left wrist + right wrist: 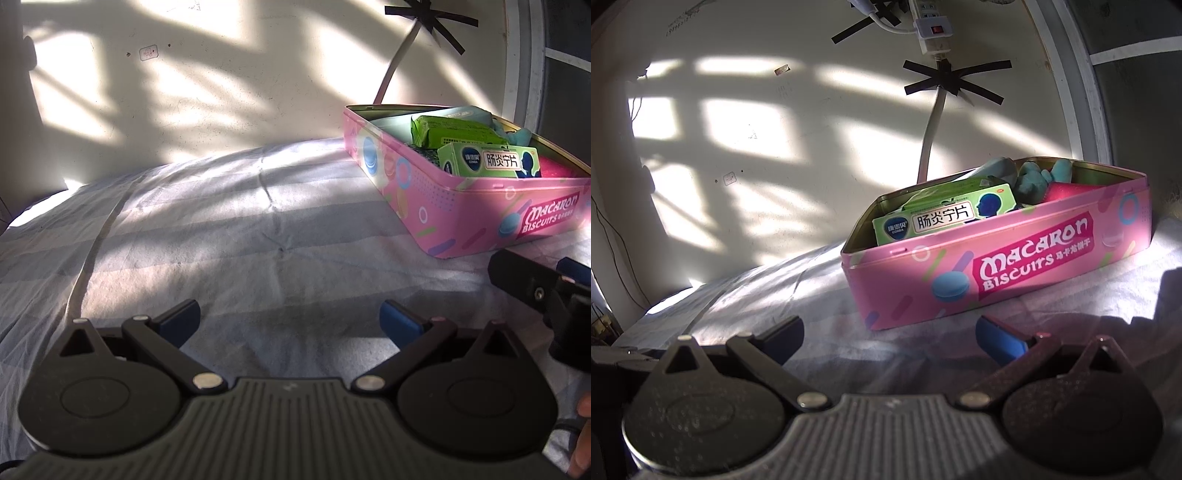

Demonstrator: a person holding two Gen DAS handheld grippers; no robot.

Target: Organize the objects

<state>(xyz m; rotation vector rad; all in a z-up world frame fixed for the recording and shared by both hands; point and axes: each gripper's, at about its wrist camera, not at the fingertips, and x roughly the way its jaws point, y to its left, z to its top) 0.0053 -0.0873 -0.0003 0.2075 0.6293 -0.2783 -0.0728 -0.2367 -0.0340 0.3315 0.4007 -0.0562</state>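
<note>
A pink "Macaron Biscuits" tin (pixel 461 206) stands open on the bed at the right; it also shows in the right wrist view (pixel 1015 273). Inside lie a green medicine box (pixel 491 160) (pixel 942 218), a green packet (pixel 454 129), teal soft items (pixel 1034 177) and a red item (pixel 1067 192). My left gripper (pixel 290 325) is open and empty, low over the sheet, left of the tin. My right gripper (pixel 890 339) is open and empty, just in front of the tin's long side; it shows at the right edge of the left wrist view (pixel 535 288).
A striped grey-blue bedsheet (pixel 240 229) covers the bed. A cream wall (pixel 221 74) stands behind it. A white power strip (pixel 932 29) and its cable (pixel 932 129) are taped to the wall above the tin. A window frame (pixel 1082 92) is at the right.
</note>
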